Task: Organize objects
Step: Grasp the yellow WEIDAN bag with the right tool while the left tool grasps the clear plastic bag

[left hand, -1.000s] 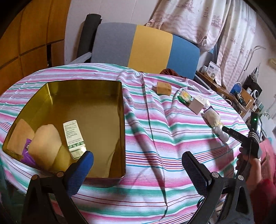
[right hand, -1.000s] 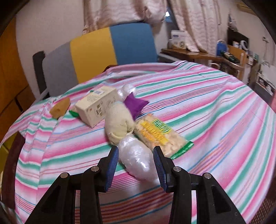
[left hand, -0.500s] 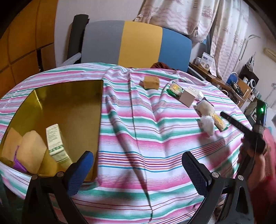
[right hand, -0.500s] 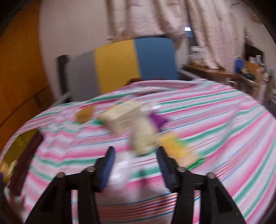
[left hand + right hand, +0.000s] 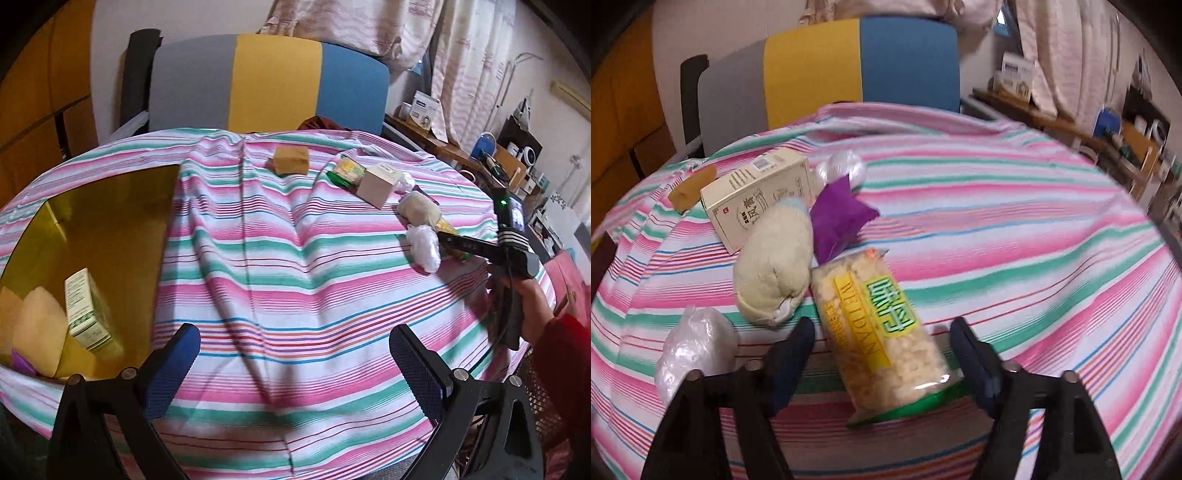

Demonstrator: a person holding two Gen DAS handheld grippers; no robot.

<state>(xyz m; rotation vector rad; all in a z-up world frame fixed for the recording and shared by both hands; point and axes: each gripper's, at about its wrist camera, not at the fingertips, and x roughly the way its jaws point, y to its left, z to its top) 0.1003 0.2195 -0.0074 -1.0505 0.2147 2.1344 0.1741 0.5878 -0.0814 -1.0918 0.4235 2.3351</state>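
Right wrist view has the snack packet (image 5: 882,332) lying on the striped bench cloth (image 5: 1015,236) near its right edge, right between the spread, empty right tongs (image 5: 882,354), with a cream plush (image 5: 774,266), purple pouch (image 5: 838,218) and white bag (image 5: 694,343) just beside it. Left tongs (image 5: 295,354) hang wide open over the near edge, gold tin (image 5: 107,236) at the left edge holding a small box (image 5: 86,310).

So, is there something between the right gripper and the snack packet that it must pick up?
No, nothing visible is in the way. The right gripper is open, and the snack packet already lies between its fingers. The cream plush toy touches the packet's far left side, and the white plastic bag sits outside the left finger.
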